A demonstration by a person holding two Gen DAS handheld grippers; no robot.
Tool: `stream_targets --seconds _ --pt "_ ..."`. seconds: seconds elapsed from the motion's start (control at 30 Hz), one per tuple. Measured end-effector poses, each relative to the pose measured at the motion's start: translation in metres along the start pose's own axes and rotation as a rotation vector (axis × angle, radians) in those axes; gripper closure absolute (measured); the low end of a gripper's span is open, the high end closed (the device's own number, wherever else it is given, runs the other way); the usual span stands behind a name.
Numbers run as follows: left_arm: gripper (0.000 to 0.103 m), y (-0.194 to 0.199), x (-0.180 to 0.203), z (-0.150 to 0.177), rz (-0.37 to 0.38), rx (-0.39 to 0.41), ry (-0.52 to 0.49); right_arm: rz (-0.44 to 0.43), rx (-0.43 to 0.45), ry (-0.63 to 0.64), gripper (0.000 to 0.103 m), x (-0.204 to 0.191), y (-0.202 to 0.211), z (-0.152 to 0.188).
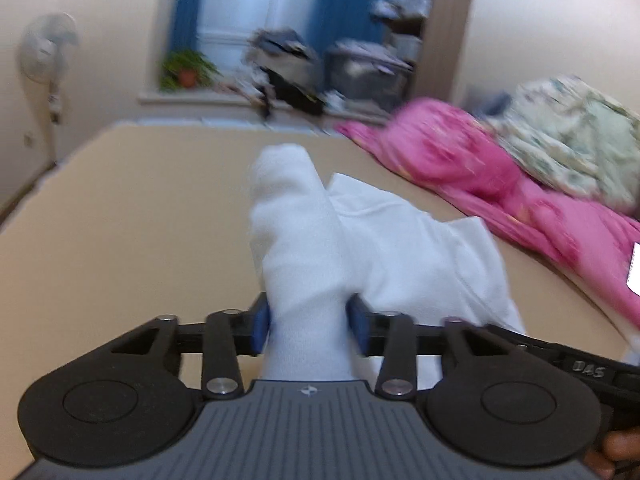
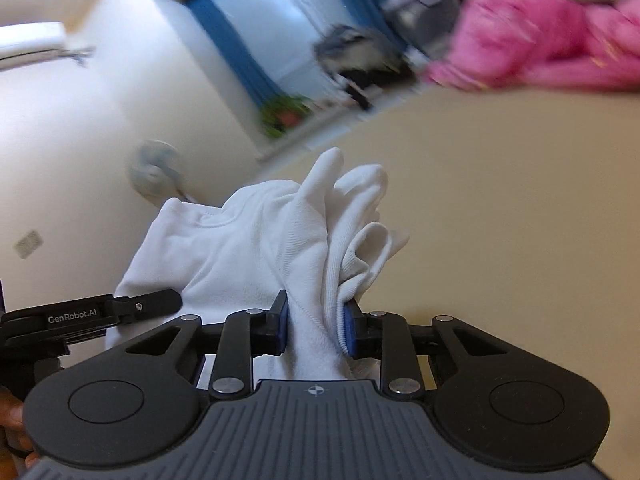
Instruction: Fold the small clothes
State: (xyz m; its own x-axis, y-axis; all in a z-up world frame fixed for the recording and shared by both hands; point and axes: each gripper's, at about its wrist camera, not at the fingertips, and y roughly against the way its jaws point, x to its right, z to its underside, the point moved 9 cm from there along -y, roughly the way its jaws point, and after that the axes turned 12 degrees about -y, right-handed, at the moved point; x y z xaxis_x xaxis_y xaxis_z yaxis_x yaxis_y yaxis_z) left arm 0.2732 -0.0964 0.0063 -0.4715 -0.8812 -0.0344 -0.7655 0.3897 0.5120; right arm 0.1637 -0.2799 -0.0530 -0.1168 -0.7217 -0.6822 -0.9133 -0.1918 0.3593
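Both grippers are clamping the white garment [image 1: 360,240] at frame centre: the left gripper [image 1: 310,326] and right gripper [image 2: 314,326] each pinching a bunched edge above the tan table [image 1: 120,220]. Judging by this, they are lifting it mid-fold; next comes carrying the edges over and laying them flat.

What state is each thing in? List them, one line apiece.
White garment: bunched, lifted at two spots, one by each tool.
Left tool: shut on a gathered part of the garment.
Right tool: shut on another bunched part of the garment.
Pink cloth: crumpled, lying at the surface's edge.
Patterned cloth: heaped beside the pink cloth.
Fan: blurred; running or not unclear.
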Motion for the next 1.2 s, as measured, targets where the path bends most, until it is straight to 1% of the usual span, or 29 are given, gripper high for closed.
stream_targets --seconds 0.03,0.07,0.1,0.13,0.2,0.23,0.3,0.37,0.4,0.43,0.47,0.5,0.53,0.6,0.63,0.67,0.7,0.77,0.8,0.83,0.87,0.9,0.93,0.97,1.0,1.03,1.07,1.1,1.2 --pt "0.039 -0.007 -0.015 0.004 -0.014 -0.018 0.021 0.000 -0.011 -0.004 0.071 -0.005 -0.013 -0.002" --pt "0.038 -0.019 -0.033 0.015 -0.038 -0.068 0.051 0.011 -0.038 -0.012 0.064 -0.005 -0.028 -0.001" --pt "0.040 -0.027 -0.048 0.028 -0.070 -0.124 0.078 0.042 -0.071 -0.008 0.055 0.000 -0.043 0.002" --pt "0.041 -0.031 -0.059 0.042 -0.087 -0.161 0.105 0.105 -0.105 0.003 0.052 0.011 -0.057 0.008" --pt "0.043 -0.032 -0.067 0.071 -0.054 -0.197 0.141 0.253 -0.130 0.013 0.051 0.039 -0.068 0.019" --pt "0.043 -0.031 -0.067 0.084 -0.042 -0.207 0.141 0.272 -0.124 0.022 0.051 0.048 -0.066 0.023" --pt "0.043 -0.031 -0.065 0.113 -0.028 -0.229 0.145 0.262 -0.136 0.046 0.051 0.056 -0.061 0.036" --pt "0.043 -0.041 -0.060 0.145 0.007 -0.284 0.197 0.265 -0.177 0.039 0.051 0.063 -0.061 0.053" --pt "0.048 -0.048 -0.064 0.160 0.026 -0.309 0.225 0.264 -0.207 0.026 0.051 0.066 -0.064 0.061" --pt "0.056 -0.053 -0.058 0.174 0.051 -0.334 0.245 0.266 -0.236 0.011 0.051 0.071 -0.066 0.068" --pt "0.079 -0.058 -0.052 0.184 0.080 -0.363 0.256 0.261 -0.266 -0.002 0.054 0.075 -0.069 0.073" --pt "0.085 -0.061 -0.050 0.189 0.089 -0.371 0.264 0.249 -0.288 -0.011 0.080 0.074 -0.072 0.075" --pt "0.090 -0.058 -0.053 0.186 0.084 -0.358 0.256 0.239 -0.296 -0.016 0.094 0.076 -0.071 0.077" --pt "0.090 -0.054 -0.054 0.183 0.098 -0.309 0.215 0.230 -0.241 -0.035 0.096 0.082 -0.061 0.070" --pt "0.088 -0.062 -0.052 0.196 0.084 -0.359 0.182 0.235 -0.234 -0.045 0.096 0.084 -0.059 0.072" --pt "0.087 -0.065 -0.051 0.204 0.080 -0.377 0.156 0.258 -0.264 -0.036 0.096 0.086 -0.060 0.081" --pt "0.084 -0.060 -0.051 0.200 0.072 -0.376 0.129 0.285 -0.297 -0.008 0.096 0.087 -0.063 0.088" --pt "0.081 -0.042 -0.052 0.186 0.029 -0.396 0.112 0.318 -0.326 0.018 0.094 0.079 -0.059 0.090" --pt "0.067 -0.025 -0.052 0.176 0.010 -0.360 0.105 0.343 -0.340 0.007 0.085 0.077 -0.054 0.087" --pt "0.055 -0.009 -0.051 0.167 -0.003 -0.320 0.096 0.364 -0.346 -0.003 0.080 0.073 -0.045 0.084" --pt "0.028 0.010 -0.050 0.161 -0.025 -0.280 0.078 0.372 -0.331 0.008 0.077 0.066 -0.032 0.079" --pt "0.013 0.031 -0.050 0.156 -0.059 -0.241 0.048 0.373 -0.305 0.042 0.076 0.060 -0.017 0.075" --pt "0.011 0.048 -0.048 0.152 -0.093 -0.214 0.018 0.377 -0.274 0.094 0.073 0.052 0.000 0.072" --pt "0.011 0.067 -0.045 0.151 -0.131 -0.194 -0.018 0.385 -0.241 0.148 0.062 0.045 0.019 0.069" --pt "0.010 0.080 -0.037 0.150 -0.153 -0.184 -0.044 0.388 -0.209 0.188 0.047 0.037 0.036 0.068" --pt "0.009 0.095 -0.031 0.150 -0.166 -0.170 -0.063 0.383 -0.181 0.218 0.040 0.030 0.053 0.066" --pt "0.007 0.105 -0.024 0.147 -0.170 -0.157 -0.072 0.370 -0.153 0.246 0.028 0.021 0.071 0.066" --pt "0.007 0.119 -0.017 0.149 -0.170 -0.143 -0.077 0.356 -0.127 0.270 0.020 0.014 0.087 0.067" --pt "0.007 0.156 0.007 0.151 -0.165 -0.115 -0.074 0.308 -0.054 0.337 0.017 -0.011 0.130 0.077"
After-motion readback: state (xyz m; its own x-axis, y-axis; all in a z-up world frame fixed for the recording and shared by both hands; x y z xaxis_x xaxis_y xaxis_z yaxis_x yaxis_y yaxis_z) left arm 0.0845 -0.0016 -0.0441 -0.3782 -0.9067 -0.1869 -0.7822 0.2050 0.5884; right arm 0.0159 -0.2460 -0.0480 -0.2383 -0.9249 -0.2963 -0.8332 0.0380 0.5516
